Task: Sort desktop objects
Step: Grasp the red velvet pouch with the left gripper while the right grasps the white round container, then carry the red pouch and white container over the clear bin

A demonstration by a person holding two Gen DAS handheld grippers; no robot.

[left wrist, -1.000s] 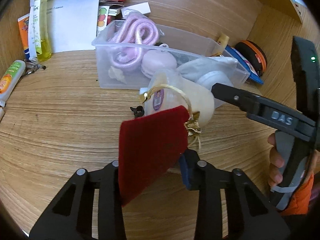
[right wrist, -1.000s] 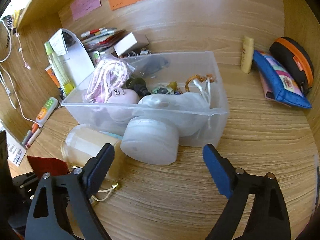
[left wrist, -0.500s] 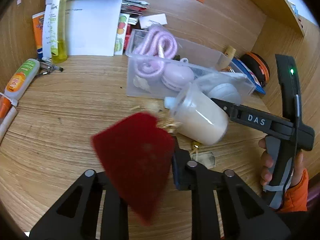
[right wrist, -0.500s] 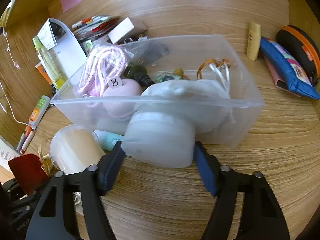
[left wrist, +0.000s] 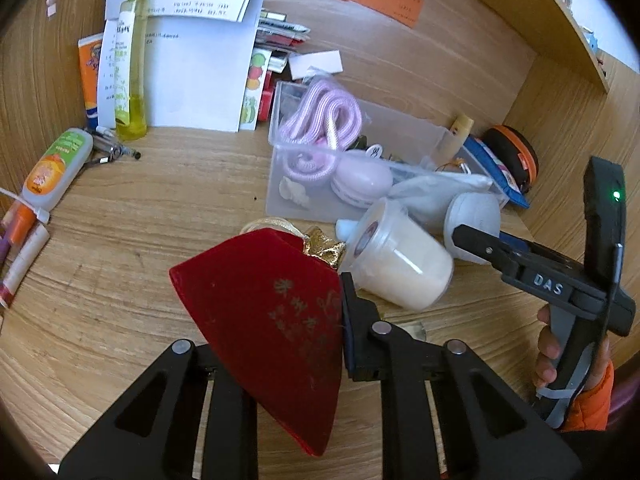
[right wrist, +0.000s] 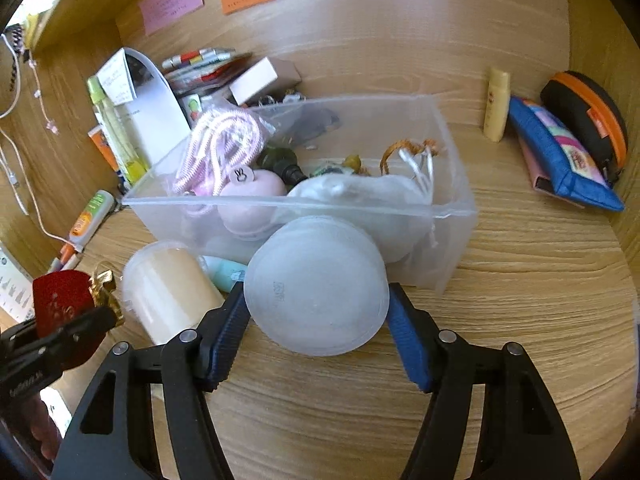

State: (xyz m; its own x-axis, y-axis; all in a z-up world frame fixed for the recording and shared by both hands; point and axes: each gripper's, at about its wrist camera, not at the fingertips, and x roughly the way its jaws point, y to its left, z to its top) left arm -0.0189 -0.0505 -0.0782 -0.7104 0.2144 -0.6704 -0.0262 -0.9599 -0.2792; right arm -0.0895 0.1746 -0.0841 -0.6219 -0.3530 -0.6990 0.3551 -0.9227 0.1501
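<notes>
My left gripper (left wrist: 296,320) is shut on a red velvet pouch (left wrist: 272,316) with a gold tie, held above the desk; the pouch also shows in the right wrist view (right wrist: 60,300). My right gripper (right wrist: 316,320) is shut on a round white plastic jar (right wrist: 316,284), its blue pads against both sides; the jar also shows in the left wrist view (left wrist: 476,216). The jar sits just in front of a clear plastic bin (right wrist: 452,208) that holds a pink cable, a pink case and a white bag. A cream-filled cup (right wrist: 168,288) lies on its side to the left.
A blue pouch (right wrist: 560,156), an orange-rimmed black case (right wrist: 588,116) and a small yellow tube (right wrist: 496,104) lie at the right. Papers, a yellow bottle (left wrist: 130,64) and tubes crowd the back left. A teal tube (right wrist: 224,272) lies by the bin.
My right gripper moved forward and closed on the white jar. My left gripper lifted and swung the red pouch. The cream cup tipped onto its side.
</notes>
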